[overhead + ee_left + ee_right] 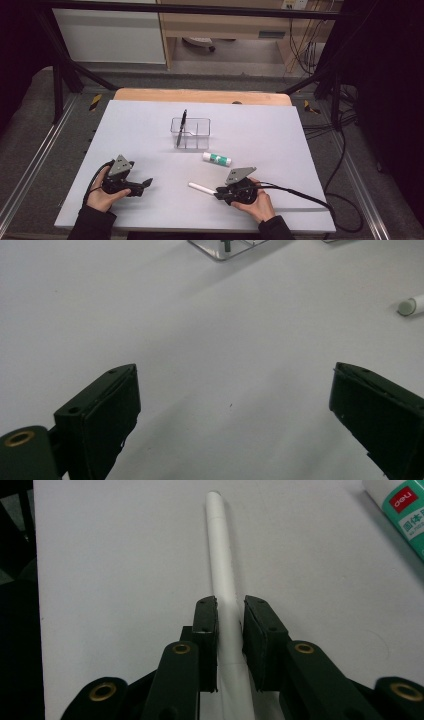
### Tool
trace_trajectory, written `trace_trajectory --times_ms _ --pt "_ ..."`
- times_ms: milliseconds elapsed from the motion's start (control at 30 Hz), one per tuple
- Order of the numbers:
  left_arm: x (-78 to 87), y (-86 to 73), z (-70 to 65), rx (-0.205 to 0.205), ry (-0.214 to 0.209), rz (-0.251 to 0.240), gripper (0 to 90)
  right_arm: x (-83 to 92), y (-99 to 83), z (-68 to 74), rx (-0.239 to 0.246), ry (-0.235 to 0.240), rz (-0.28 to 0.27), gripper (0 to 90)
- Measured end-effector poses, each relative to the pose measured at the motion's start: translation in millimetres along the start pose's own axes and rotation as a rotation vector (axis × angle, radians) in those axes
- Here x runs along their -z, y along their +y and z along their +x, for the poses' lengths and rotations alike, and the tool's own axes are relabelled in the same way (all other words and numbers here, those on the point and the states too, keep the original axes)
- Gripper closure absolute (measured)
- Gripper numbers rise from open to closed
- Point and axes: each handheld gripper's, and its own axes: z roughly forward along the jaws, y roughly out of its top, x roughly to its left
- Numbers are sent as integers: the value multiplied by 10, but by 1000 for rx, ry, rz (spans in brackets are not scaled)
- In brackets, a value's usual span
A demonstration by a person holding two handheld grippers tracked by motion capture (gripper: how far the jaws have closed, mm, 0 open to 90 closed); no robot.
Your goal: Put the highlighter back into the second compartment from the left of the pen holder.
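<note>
White marker (222,565) lies flat on the table (260,135) near your edge, with the jaws of your right gripper (230,611) pinched on its near end. Glue stick (216,159) lies just beyond it, the clear organizer (197,131) farther back. Your left gripper (232,400) rests well apart, jaws spread over bare table.

White pen (222,565) flat on table (115,555)
</note>
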Motion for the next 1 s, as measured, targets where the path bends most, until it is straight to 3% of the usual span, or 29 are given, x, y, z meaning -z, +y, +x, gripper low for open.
trace_trajectory --times_ms 633,1000 --pt "-16 -5 -32 -4 -23 -4 56 18 11 -18 -1 25 -5 791" --pt "-16 22 -79 -33 -37 -9 55 131 59 -39 3 21 -25 792"
